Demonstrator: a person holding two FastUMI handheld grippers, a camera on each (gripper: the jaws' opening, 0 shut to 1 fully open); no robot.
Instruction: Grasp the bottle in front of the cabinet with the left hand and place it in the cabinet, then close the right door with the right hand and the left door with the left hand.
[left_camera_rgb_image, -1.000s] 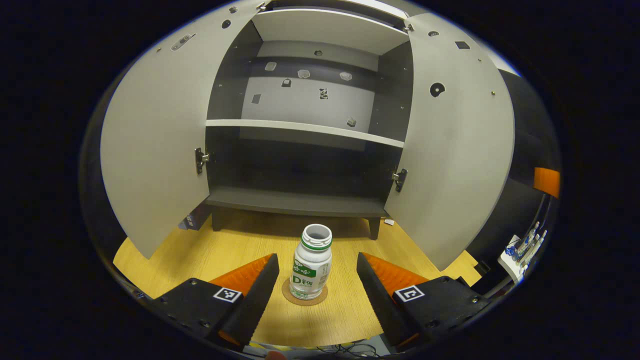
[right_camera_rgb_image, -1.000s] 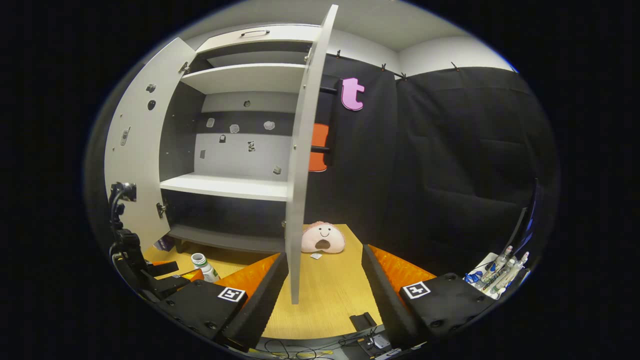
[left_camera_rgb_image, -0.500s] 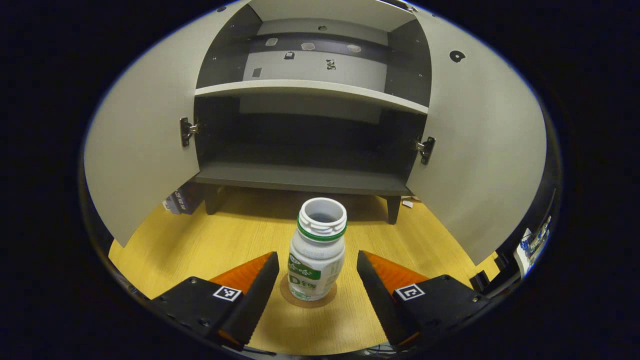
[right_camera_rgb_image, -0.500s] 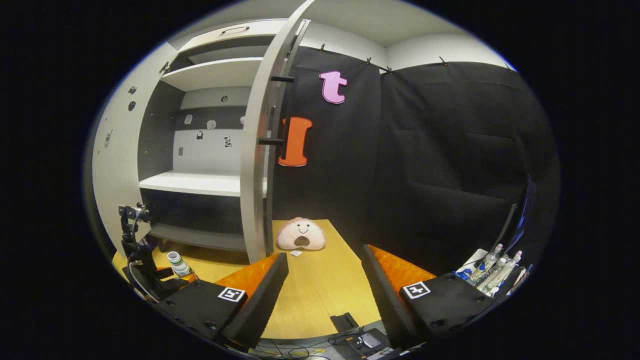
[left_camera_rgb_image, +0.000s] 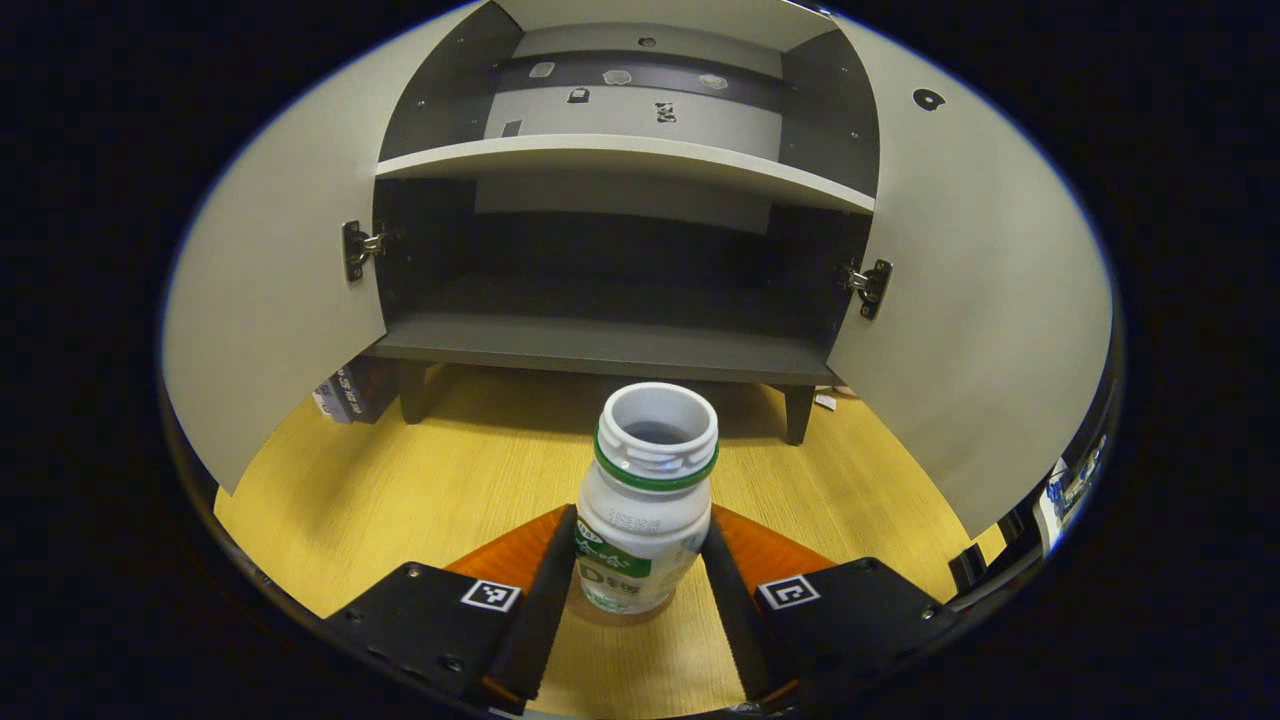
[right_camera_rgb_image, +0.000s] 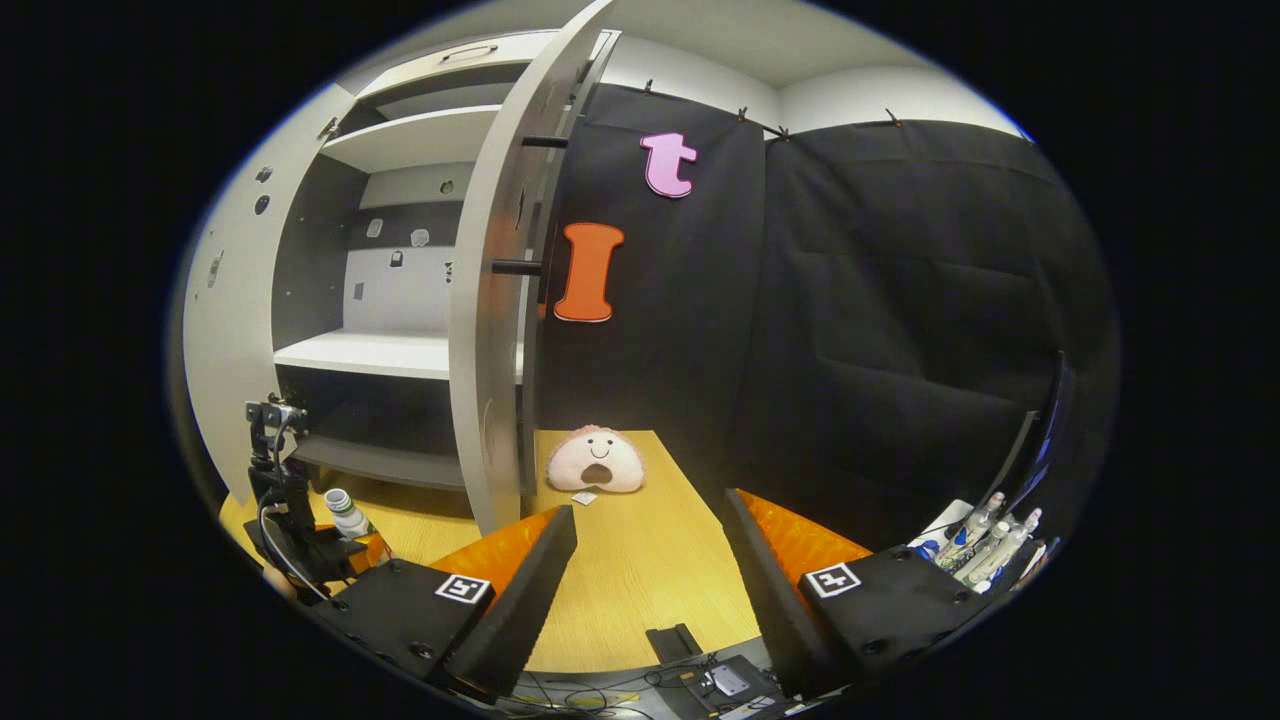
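Your left tongs (left_camera_rgb_image: 637, 590) are closed on the bottle (left_camera_rgb_image: 643, 505), one finger pressed against each side of its lower body. The bottle stands upright and uncapped on the tabletop (left_camera_rgb_image: 400, 500), on a round coaster just visible beneath its base, directly in front of the cabinet (left_camera_rgb_image: 610, 345). Both cabinet doors hang wide: the left door (left_camera_rgb_image: 270, 300) swings out on one side and the right door (left_camera_rgb_image: 980, 310) on the other, with the dark lower shelf and a pale upper shelf (left_camera_rgb_image: 620, 160) exposed between them.

Your right tongs (right_camera_rgb_image: 650, 585) are spread apart with nothing between the fingers, hovering above the tabletop beyond the right door's outer edge. From the right gripper view you see that door (right_camera_rgb_image: 495, 300) nearly edge-on, its handle (right_camera_rgb_image: 515, 267) facing the black wall. A pink plush toy (right_camera_rgb_image: 597, 462) lies on the tabletop near the door's foot. Farther off to the left, the bottle (right_camera_rgb_image: 347, 512) sits in the left tongs (right_camera_rgb_image: 340, 545) before the cabinet.
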